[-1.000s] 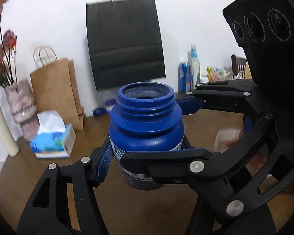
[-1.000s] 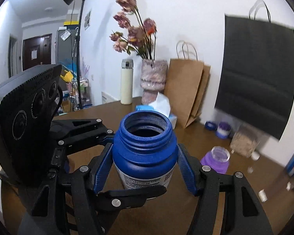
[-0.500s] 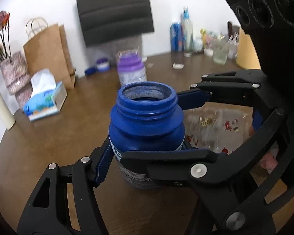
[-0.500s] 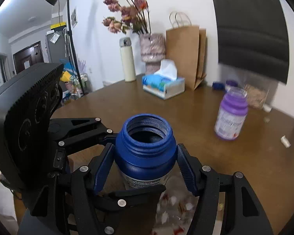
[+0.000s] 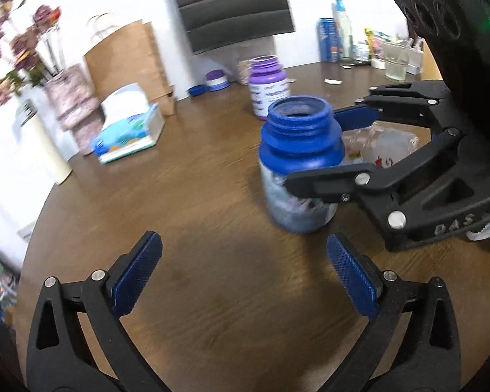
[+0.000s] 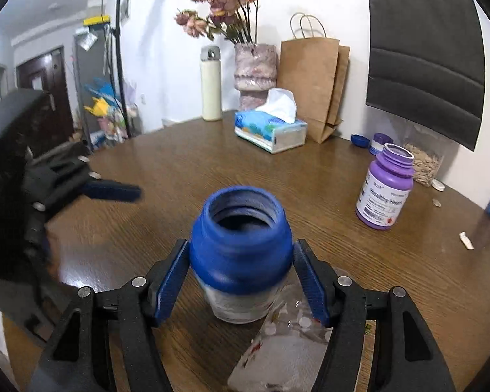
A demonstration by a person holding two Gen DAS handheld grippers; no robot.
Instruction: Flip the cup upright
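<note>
Blue jar (image 6: 241,254) serving as the cup: upright, open mouth up, long axis vertical, base on or just above the desk (image 5: 212,294) toward the middle; contact blurred, cannot confirm. Sits between the right gripper (image 6: 241,281) jaws, pads pressed on both sides just below the blue shoulder, so gripped by the right. Same jar in left view (image 5: 300,163), right gripper's finger (image 5: 336,179) crossing its front. Left gripper (image 5: 245,281) jaws wide apart, nothing between, jar ahead and slightly right of them, clearly apart. Right gripper much the nearer; left off the jar. Flip looks done judging by mouth-up pose; likely remaining step: right jaws release with jar standing. Risk: crinkled clear wrapper (image 6: 277,352) lying just beside the base on the near side, could unsettle the footing. Purple bottle (image 6: 387,189) standing well apart toward the far right edge. Tissue box (image 6: 271,129) and brown paper bag (image 6: 313,85) by the far edge.
</note>
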